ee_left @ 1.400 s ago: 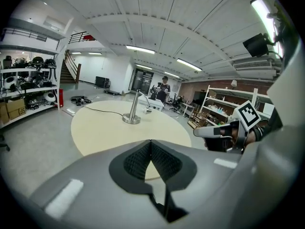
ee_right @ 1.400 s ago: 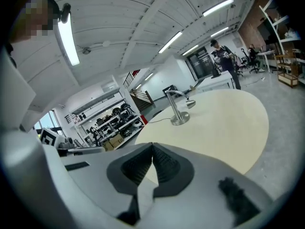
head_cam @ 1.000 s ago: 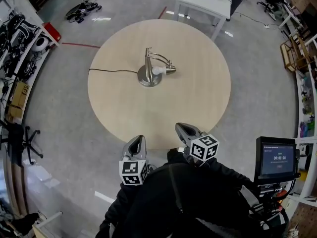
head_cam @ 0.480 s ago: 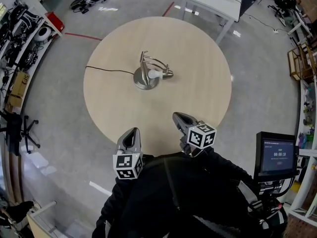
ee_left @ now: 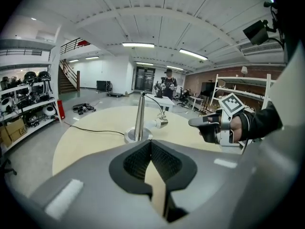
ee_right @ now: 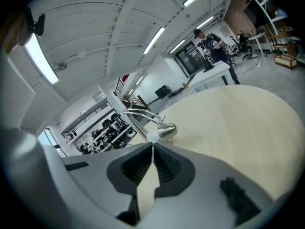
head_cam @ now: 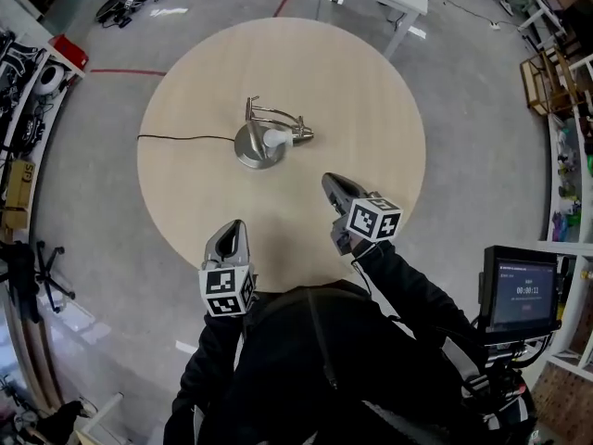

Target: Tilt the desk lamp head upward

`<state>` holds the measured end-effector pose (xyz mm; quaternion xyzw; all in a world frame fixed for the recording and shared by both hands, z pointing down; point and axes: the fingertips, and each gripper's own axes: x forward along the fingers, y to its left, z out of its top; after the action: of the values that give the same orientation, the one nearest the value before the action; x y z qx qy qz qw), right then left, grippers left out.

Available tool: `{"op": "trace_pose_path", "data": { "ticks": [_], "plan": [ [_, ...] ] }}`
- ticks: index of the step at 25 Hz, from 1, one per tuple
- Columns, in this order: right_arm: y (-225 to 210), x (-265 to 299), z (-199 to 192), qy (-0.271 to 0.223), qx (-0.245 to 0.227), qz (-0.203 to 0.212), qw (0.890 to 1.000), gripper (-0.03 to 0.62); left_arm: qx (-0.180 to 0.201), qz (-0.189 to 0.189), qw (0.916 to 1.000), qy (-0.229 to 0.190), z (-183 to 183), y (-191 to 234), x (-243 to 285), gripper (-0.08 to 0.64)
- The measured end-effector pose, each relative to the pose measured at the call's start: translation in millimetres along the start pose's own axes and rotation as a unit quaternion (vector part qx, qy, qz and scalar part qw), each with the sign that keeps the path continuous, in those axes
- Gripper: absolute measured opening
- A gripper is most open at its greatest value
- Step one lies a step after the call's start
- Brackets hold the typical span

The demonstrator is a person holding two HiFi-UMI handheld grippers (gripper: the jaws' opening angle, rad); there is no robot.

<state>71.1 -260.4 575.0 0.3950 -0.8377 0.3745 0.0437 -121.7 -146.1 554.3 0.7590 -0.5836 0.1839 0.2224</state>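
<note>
left fingers: on the left gripper [ee_left: 151,143] they are clenched, ribbed dark pads pressed together, nothing between them
right fingers: on the right gripper [ee_right: 152,147] also clenched and empty, pointing toward the lamp head
left gripper place: above the near edge of the round pale wooden bench [head_cam: 371,100]
right gripper place: farther in over the bench, apart from the lamp
task thing: brushed-metal desk lamp [head_cam: 252,146] upright near the bench middle; its head [head_cam: 301,136] sits low, aimed right, white bulb showing
cord: thin black cord [head_cam: 185,138] runs from the base to the left edge
writing: black-and-white square markers on both cubes; dark monitor [head_cam: 519,290] at right shows a timer, digits too small to read
open room: bare bench between grippers and lamp; grey floor [head_cam: 111,202] all round
</note>
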Motion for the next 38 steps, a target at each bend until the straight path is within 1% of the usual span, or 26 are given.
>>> {"op": "trace_pose_path", "data": {
  "ticks": [3, 6, 9, 11, 13, 16, 17, 19, 22, 25, 28, 31, 33, 35, 38],
  "plan": [
    [-1.0, 13.0, 5.6, -0.006, 0.011, -0.012, 1.000, 0.006, 0.037, -0.003, 0.9991, 0.022, -4.5, 20.8, 25.6, 0.008],
    [-5.3, 30.0, 7.5, -0.006, 0.028, -0.018, 0.999, 0.012, 0.055, -0.014, 0.9977, 0.037, -4.4, 35.3, 56.5, 0.011],
    [-20.6, 45.1, 9.3, -0.014, 0.063, -0.033, 0.997, 0.077, 0.073, -0.036, 0.9961, 0.035, 1.4, 40.1, 90.0, 0.034],
    [-29.6, 55.5, 13.9, -0.025, 0.081, -0.038, 0.996, 0.118, 0.090, -0.049, 0.9940, 0.039, 4.1, 43.7, 113.7, 0.080],
    [-36.4, 67.6, 17.8, -0.038, 0.096, -0.037, 0.994, 0.164, 0.102, -0.057, 0.9917, 0.055, 0.1, 50.3, 136.3, 0.125],
    [-42.8, 84.1, 16.2, -0.051, 0.150, -0.018, 0.987, 0.264, 0.101, -0.057, 0.9892, 0.090, -20.1, 59.8, 159.9, 0.133],
    [-43.9, 88.0, 14.2, -0.050, 0.163, -0.012, 0.985, 0.285, 0.099, -0.057, 0.9889, 0.095, -24.8, 60.8, 165.2, 0.133],
    [-45.3, 93.5, 8.6, -0.040, 0.173, -0.008, 0.984, 0.305, 0.097, -0.057, 0.9889, 0.097, -28.8, 59.8, 174.3, 0.133],
    [-45.0, 103.8, 2.1, -0.030, 0.187, -0.003, 0.982, 0.307, 0.103, -0.068, 0.9875, 0.098, -32.2, 55.7, 190.3, 0.133],
    [-42.6, 112.4, -0.8, -0.034, 0.219, 0.014, 0.975, 0.307, 0.113, -0.085, 0.9843, 0.106, -42.0, 45.8, 202.0, 0.133],
    [-43.4, 115.3, -1.0, -0.045, 0.231, 0.015, 0.972, 0.307, 0.127, -0.083, 0.9828, 0.106, -47.3, 39.6, 207.9, 0.132],
    [-43.7, 113.0, -0.7, -0.060, 0.226, 0.014, 0.972, 0.305, 0.145, -0.080, 0.9794, 0.115, -55.5, 36.8, 212.5, 0.132],
    [-44.8, 109.9, 0.3, -0.068, 0.221, 0.011, 0.973, 0.302, 0.139, -0.088, 0.9800, 0.113, -57.3, 35.9, 213.2, 0.124],
    [-46.3, 107.7, 3.0, -0.073, 0.215, 0.004, 0.974, 0.282, 0.126, -0.094, 0.9815, 0.109, -56.9, 37.3, 213.0, 0.126],
    [-49.0, 105.7, 6.3, -0.074, 0.203, -0.005, 0.976, 0.273, 0.120, -0.094, 0.9824, 0.108, -58.4, 39.2, 213.9, 0.126]
  ]
}}
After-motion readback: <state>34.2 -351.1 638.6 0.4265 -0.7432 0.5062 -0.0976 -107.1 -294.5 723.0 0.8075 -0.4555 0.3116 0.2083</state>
